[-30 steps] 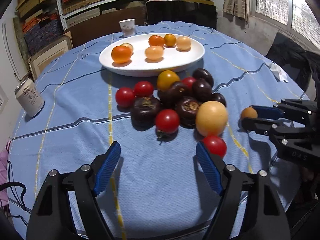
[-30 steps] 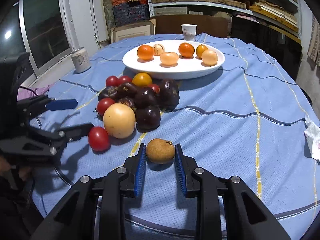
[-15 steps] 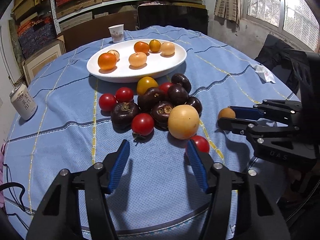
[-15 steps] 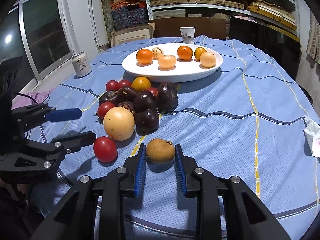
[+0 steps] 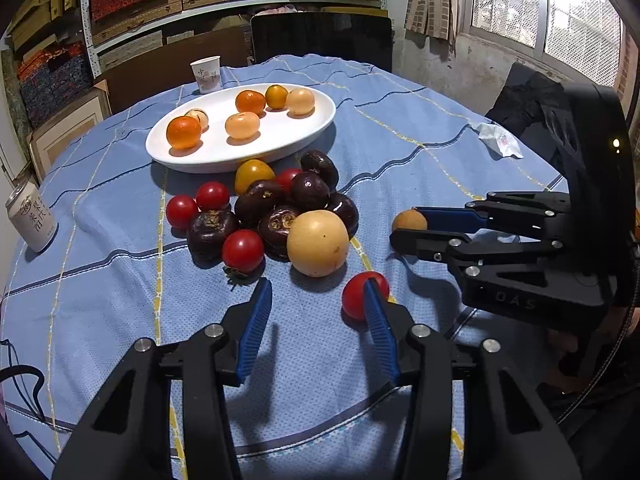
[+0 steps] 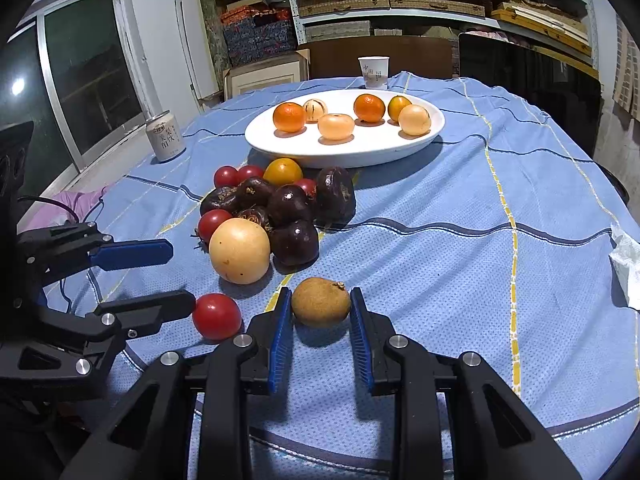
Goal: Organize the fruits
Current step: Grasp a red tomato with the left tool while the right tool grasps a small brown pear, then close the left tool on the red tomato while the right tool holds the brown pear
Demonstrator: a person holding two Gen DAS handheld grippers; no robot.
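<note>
A white oval plate [image 5: 280, 144] [image 6: 432, 128] at the back holds several orange and pale fruits. In front of it lies a heap of red tomatoes, dark purple fruits, a yellow tomato and a large pale yellow fruit [image 5: 318, 243] [image 6: 239, 255]. My right gripper [image 6: 320, 304] [image 5: 404, 226] is shut on a small brown fruit [image 6: 321, 301] [image 5: 409, 221], just above the cloth. My left gripper [image 5: 318, 294] [image 6: 176, 276] is open and empty, low over the cloth; a lone red tomato [image 5: 358, 294] [image 6: 217, 316] lies at its right fingertip.
A blue checked cloth [image 5: 400, 152] covers the round table. A drink can [image 5: 31, 215] [image 6: 165, 138] stands at the left edge, a paper cup [image 5: 206, 74] [image 6: 374, 72] behind the plate, a crumpled tissue [image 5: 498, 142] [image 6: 626, 260] at the right. Shelves and chairs stand beyond.
My left gripper has moved right and back from the heap, and its right fingertip now meets the lone red tomato. My right gripper still holds the brown fruit in the same place.
</note>
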